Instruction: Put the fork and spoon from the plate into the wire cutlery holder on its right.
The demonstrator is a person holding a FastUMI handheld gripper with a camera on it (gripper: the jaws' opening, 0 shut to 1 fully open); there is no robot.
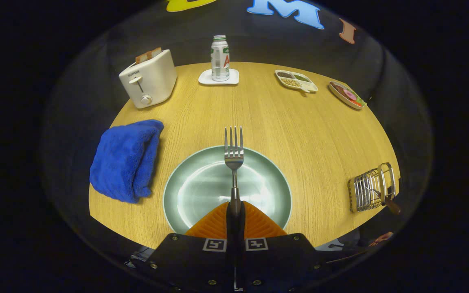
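Note:
My gripper (235,205) is shut on the handle of a silver fork (233,150). The fork sticks straight ahead from between the fingers, tines pointing away, held above a round pale green plate (189,191) on the wooden table. The plate looks bare beneath it. The wire cutlery holder (371,188) stands to the right of the plate near the table's right edge; a brown-handled utensil (390,203) rests in it, likely the spoon, though its head is hidden by the wires.
A folded blue towel (125,159) lies left of the plate. Beyond it stands a white toaster (149,78). A bottle (220,58) on a white coaster sits at the far edge, with two food dishes (296,80) (346,95) to its right.

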